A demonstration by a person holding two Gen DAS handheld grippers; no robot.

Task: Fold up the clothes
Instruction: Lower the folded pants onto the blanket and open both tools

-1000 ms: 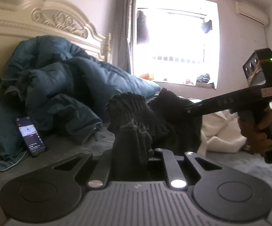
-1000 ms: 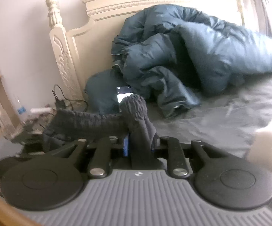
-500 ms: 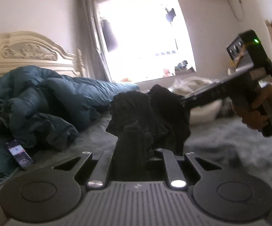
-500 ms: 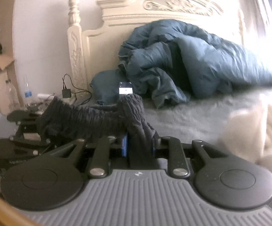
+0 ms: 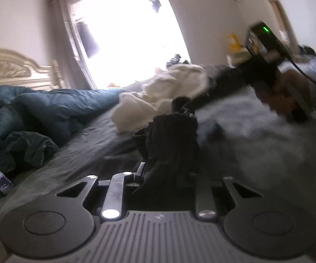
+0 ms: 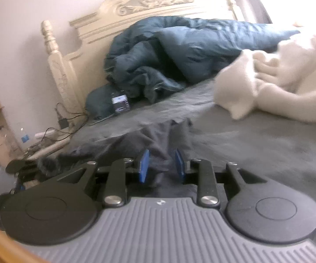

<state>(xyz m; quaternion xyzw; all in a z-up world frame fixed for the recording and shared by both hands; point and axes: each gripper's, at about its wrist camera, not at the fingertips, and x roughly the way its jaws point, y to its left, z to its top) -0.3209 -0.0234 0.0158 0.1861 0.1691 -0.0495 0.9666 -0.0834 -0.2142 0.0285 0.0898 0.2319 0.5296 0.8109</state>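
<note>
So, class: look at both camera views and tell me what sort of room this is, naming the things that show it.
Most likely a home bedroom: a carved cream wooden headboard, a rumpled teal padded duvet on a grey bedsheet, and a bright window behind.

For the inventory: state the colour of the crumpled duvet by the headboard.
Dark teal-blue, plain, no pattern. The crumpled puffy duvet shows best in the right wrist view.
</note>
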